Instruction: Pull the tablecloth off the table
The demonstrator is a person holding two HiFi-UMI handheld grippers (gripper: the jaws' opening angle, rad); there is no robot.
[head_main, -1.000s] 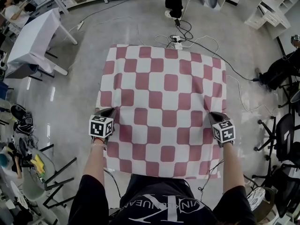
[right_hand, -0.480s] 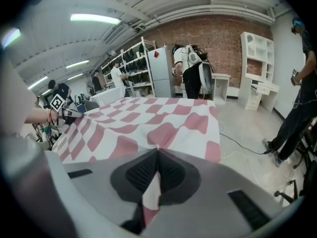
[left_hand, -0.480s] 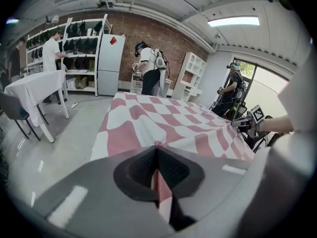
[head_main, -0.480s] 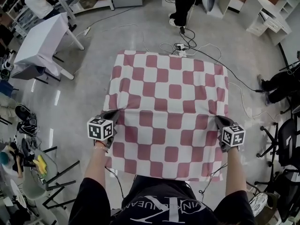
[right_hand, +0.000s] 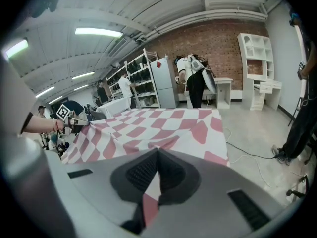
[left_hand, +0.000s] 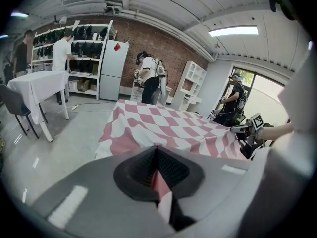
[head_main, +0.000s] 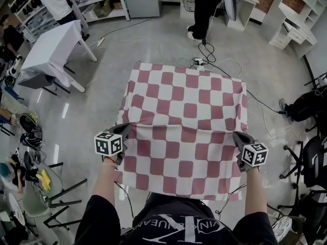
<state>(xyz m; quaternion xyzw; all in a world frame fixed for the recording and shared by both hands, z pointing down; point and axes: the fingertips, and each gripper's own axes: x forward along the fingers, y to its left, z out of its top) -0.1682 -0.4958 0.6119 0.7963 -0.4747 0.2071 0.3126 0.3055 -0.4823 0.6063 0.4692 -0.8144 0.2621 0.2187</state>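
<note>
Since a second ago the cloth (head_main: 186,116) has slid slightly toward the person. The left hand-held gripper (head_main: 124,130) and right hand-held gripper (head_main: 238,138) are clenched on its side edges, forearms stretched forward, roughly parallel. The cloth covers the counter; best to pull both sides evenly, low and steady.
</note>
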